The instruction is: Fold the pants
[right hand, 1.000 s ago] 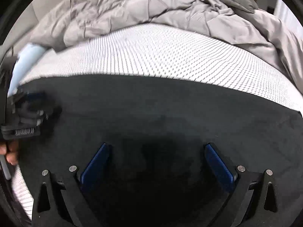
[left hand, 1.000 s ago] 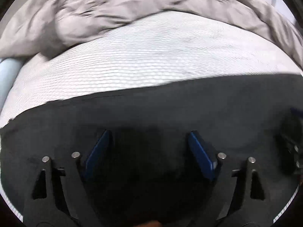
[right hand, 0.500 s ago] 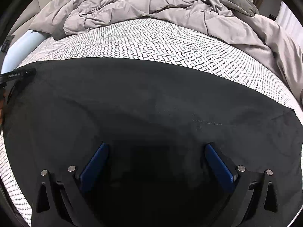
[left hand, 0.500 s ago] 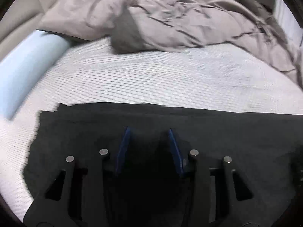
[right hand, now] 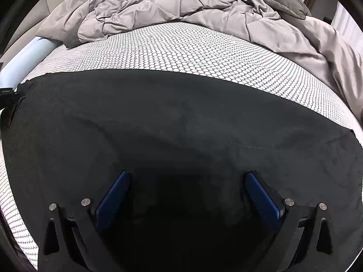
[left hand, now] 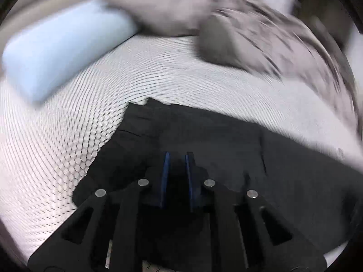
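fingers (left hand: 166, 176) on the left gripper (left hand: 177, 158) have just been closing and now sit nearly together, pinching a bunch of the black pants (left hand: 226, 149) near their left end. right gripper (right hand: 185, 181) is spread wide over the pants (right hand: 181, 117), gripping nothing. pants lie flat across the honeycomb-print mattress (right hand: 192, 49). rumpled grey duvet (right hand: 158, 4) is piled behind, not touching them, and a pale blue bolster (left hand: 56, 49) runs along the left edge.

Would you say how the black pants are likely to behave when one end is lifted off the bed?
The black pants lie flat with soft creases, so they should probably drape limply. Their matte cloth looks unlikely to slip from the left gripper; its jaws have just been closing over the fabric.
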`<state>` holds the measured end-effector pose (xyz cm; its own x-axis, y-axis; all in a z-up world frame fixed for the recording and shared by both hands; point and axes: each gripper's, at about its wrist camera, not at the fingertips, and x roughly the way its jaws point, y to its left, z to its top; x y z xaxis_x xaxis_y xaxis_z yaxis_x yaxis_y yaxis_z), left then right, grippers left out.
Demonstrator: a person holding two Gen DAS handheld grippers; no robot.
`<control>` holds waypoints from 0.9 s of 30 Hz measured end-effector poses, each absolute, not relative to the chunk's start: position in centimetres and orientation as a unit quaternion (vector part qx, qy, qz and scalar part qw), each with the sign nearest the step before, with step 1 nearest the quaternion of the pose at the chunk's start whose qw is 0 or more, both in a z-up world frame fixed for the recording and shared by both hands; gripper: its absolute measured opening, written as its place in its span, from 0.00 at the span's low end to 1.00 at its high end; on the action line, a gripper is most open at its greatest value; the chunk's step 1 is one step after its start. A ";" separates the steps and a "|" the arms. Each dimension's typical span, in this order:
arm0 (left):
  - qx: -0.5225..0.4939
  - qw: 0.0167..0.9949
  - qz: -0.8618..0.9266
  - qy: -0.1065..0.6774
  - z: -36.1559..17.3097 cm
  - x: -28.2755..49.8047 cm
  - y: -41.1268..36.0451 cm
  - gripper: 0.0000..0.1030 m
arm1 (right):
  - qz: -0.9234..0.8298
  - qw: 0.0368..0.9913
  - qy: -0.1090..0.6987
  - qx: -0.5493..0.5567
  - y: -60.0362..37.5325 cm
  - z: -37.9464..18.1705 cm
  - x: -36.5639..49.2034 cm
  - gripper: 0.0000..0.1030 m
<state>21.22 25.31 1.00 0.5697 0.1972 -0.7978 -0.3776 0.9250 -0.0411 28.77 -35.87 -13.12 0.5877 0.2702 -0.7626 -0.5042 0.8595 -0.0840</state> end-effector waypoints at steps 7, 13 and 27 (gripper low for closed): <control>-0.136 0.866 0.168 0.451 -1.3 18.9 28.2 0.07 | 0.224 0.878 0.394 -0.151 -35.9 -13.2 28.4 0.99; -0.117 0.887 0.092 0.437 0.7 16.7 25.6 0.15 | 0.226 0.878 0.393 -0.152 -36.0 -13.3 28.3 0.99; -0.108 0.891 0.130 0.422 3.2 13.4 22.9 0.52 | 0.187 0.886 0.388 -0.175 -39.8 -13.1 27.5 1.00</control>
<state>13.36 22.94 3.16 0.6104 0.1414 -0.7794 -0.3232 0.9427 -0.0821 27.49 -39.83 -13.13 0.6295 0.1952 -0.7521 -0.4664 0.8691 -0.1647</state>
